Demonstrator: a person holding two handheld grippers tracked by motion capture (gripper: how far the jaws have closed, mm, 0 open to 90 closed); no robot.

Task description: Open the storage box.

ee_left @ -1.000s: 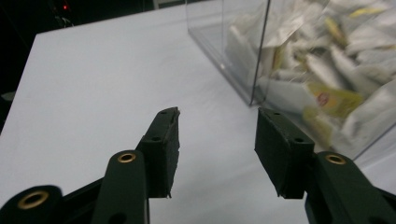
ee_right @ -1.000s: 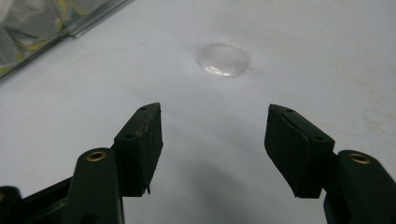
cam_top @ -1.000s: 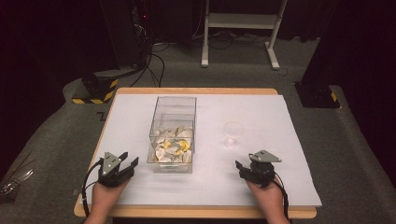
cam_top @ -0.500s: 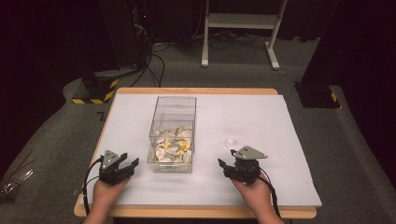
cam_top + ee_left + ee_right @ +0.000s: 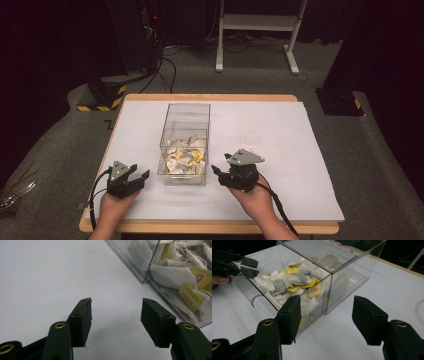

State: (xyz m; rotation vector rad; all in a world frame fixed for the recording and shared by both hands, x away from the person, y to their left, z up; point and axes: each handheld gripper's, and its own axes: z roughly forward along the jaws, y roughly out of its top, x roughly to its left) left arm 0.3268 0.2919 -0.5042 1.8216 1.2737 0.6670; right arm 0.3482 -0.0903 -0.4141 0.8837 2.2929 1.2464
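Note:
A clear plastic box [image 5: 187, 112] stands mid-table, its near half heaped with white and yellow tea bags [image 5: 184, 156]. My left gripper [image 5: 142, 172] rests on the white sheet just left of the box's near corner. It is open and its jaws have just been opening, with only bare sheet between them [image 5: 116, 305]; the tea bags [image 5: 180, 275] lie behind the box wall to its right. My right gripper [image 5: 216, 174] hovers open just right of the box's near end and points at the box's corner [image 5: 325, 300], with nothing between its jaws.
A white sheet [image 5: 300, 165] covers the wooden table. A small clear round dish [image 5: 251, 137] lies right of the box, beyond the right gripper. The left gripper [image 5: 249, 266] shows through the box in the right gripper view. Dark floor, cables and a white frame lie beyond.
The right hand has moved left toward the box and lifted a little. The left hand has stayed put while its jaws spread wider.

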